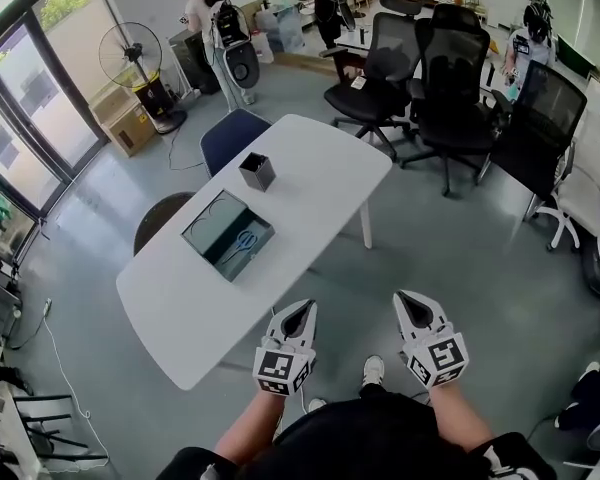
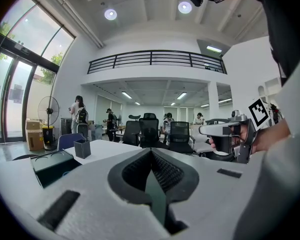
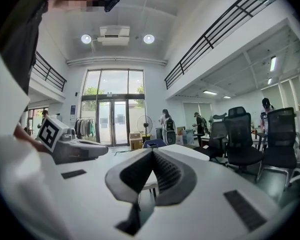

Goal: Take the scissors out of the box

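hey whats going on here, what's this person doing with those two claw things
A person stands by a white table with a gripper in each hand. The left claw and the right claw are both shut and empty, held just off the table's near edge. The scissors lie inside the open box on the table, with a small dark cup beyond it. Neither claw has reached the box yet.

The left gripper (image 1: 304, 308) and the right gripper (image 1: 407, 299) are cased in white shells, with black ribbed pads (image 2: 167, 173) lining the jaws. A marker cube (image 1: 283, 366) printed with black-and-white squares is borne by each. Black clothing (image 1: 365, 438) and a white shoe (image 1: 373, 370) are worn.
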The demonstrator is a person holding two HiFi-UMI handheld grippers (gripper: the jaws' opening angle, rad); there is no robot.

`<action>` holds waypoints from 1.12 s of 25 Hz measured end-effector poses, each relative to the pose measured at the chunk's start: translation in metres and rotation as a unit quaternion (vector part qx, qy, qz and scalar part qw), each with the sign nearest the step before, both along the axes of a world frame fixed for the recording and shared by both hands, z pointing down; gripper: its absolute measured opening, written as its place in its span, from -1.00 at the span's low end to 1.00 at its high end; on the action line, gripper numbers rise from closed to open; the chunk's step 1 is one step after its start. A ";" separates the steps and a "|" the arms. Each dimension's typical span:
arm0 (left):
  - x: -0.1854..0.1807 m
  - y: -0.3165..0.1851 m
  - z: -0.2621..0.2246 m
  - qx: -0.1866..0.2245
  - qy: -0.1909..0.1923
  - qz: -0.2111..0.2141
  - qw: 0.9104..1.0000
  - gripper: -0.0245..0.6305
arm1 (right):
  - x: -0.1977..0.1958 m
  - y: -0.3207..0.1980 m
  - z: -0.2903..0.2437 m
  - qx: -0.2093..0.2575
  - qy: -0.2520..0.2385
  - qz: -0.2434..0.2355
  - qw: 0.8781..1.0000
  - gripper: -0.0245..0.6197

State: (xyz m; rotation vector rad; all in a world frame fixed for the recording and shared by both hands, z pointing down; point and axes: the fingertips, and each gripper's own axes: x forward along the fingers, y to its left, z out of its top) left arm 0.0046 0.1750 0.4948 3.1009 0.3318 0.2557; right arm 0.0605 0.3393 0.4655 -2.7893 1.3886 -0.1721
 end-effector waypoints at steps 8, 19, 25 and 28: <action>0.056 0.033 0.000 0.001 0.001 -0.014 1.000 -0.90 | 0.062 0.024 0.002 0.004 -0.003 -0.027 1.000 -0.90; 0.075 0.013 0.012 -0.008 -0.009 -0.066 0.998 -0.90 | 0.096 -0.022 0.011 -0.010 -0.015 -0.097 0.995 -0.90; 0.090 -0.048 0.020 -0.011 -0.017 -0.103 0.994 -0.90 | 0.121 -0.087 0.021 -0.020 -0.026 -0.137 0.990 -0.90; 0.097 -0.086 0.016 -0.011 -0.012 -0.121 0.993 -0.90 | 0.131 -0.129 0.019 -0.020 -0.024 -0.156 0.987 -0.90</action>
